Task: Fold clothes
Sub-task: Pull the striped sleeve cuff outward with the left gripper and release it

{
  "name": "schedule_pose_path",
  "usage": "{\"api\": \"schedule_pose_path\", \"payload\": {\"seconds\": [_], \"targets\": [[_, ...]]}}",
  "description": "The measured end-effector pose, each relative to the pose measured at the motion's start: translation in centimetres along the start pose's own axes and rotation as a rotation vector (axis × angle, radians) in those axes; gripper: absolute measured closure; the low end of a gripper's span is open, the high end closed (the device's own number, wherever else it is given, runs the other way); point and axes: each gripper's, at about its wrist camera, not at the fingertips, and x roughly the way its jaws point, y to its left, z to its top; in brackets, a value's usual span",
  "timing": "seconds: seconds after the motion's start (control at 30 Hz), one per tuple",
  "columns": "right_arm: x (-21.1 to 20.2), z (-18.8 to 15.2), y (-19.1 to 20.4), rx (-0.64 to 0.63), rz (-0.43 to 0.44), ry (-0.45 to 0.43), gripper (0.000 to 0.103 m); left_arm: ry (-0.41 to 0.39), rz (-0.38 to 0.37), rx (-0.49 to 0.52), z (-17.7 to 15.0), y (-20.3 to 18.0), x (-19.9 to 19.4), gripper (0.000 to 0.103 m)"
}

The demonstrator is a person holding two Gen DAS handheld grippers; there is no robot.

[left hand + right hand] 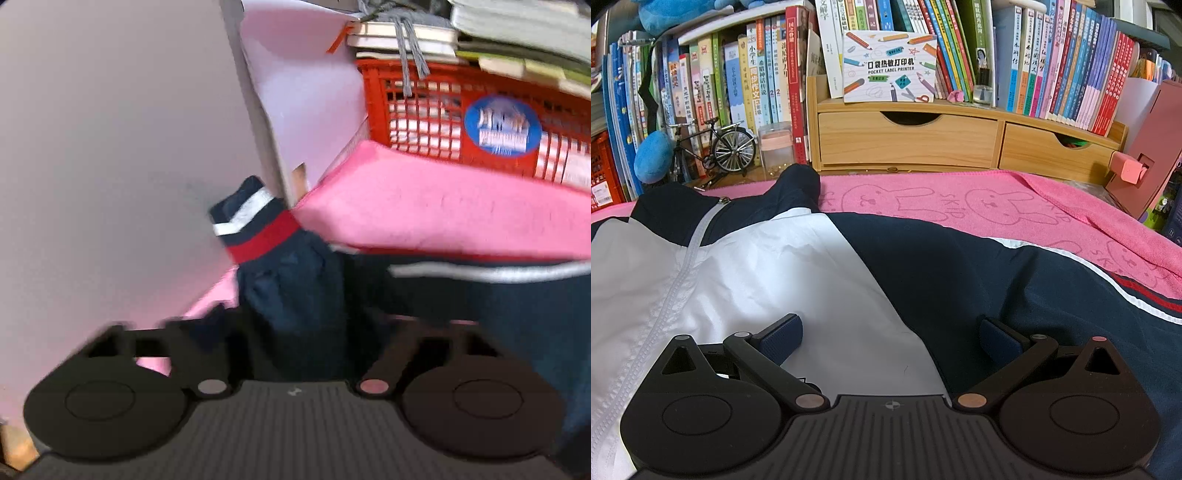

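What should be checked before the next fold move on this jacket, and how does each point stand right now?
1. Left gripper has the navy sleeve between its fingers: cannot tell whether it is clamped; the view is blurred.
2. Striped cuff free of the pink towel: ok, it is lifted and visible.
3. Right gripper open over the jacket: ok, jaws wide apart, nothing held.
4. Zipper closed along the white panel: cannot tell over its full length.
5. Jacket body flat on the towel: ok in the right wrist view, only light wrinkles.
6. Red basket clear of the sleeve: ok.
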Motion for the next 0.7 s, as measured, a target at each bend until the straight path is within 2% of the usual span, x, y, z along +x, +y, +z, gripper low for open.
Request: {"api": "schedule_pose_path", "payload": {"seconds": [0.07, 0.27, 0.33, 0.37, 0.4, 0.43, 0.5, 0.6, 0.63, 0.67, 0.7], "targets": [[0.0, 0.0, 0.0, 0.0, 0.0, 0.0, 0.0, -0.049, -0.002, -0.015, 0.7, -0.2, -0.2, 0.097], [0.0, 0.0, 0.0, 0.001, -0.001, 0.001, 0.0, -0.46, 0.0, -0.082, 6.0, -0.7, -5.8, 0.098], [0.0, 0.0, 0.0, 0.001, -0.002, 0.002, 0.0, -0.566, 0.025, -0.025, 6.3, -1.1, -7.4, 0.097], [0.0, 0.0, 0.0, 0.002, -0.002, 0.002, 0.0, -0.565, 0.057, 0.031, 6.1, -1.6, -7.1, 0.095], [0.0, 0.0, 0.0, 0.003, -0.002, 0.003, 0.0, -0.531, 0.093, 0.085, 5.8, -2.0, -6.1, 0.092], [0.0, 0.0, 0.0, 0.005, -0.004, 0.003, 0.0, -0.463, 0.12, 0.118, 5.6, -2.1, -4.7, 0.091], [0.0, 0.0, 0.0, 0.006, -0.006, 0.003, 0.0, -0.273, 0.15, 0.154, 5.0, -2.1, -1.0, 0.089], [0.0, 0.0, 0.1, 0.006, -0.006, 0.005, 0.0, 0.023, 0.151, 0.187, 3.9, -2.5, 4.0, 0.084], [0.0, 0.0, 0.1, 0.006, -0.008, 0.006, 0.0, 0.059, 0.167, 0.22, 3.4, -3.0, 4.6, 0.082], [0.0, 0.0, 0.1, 0.006, -0.009, 0.007, 0.0, 0.053, 0.198, 0.272, 2.9, -3.8, 4.6, 0.079], [-0.1, 0.0, 0.1, 0.007, -0.01, 0.008, 0.0, 0.029, 0.239, 0.338, 2.5, -4.6, 4.4, 0.069]]}}
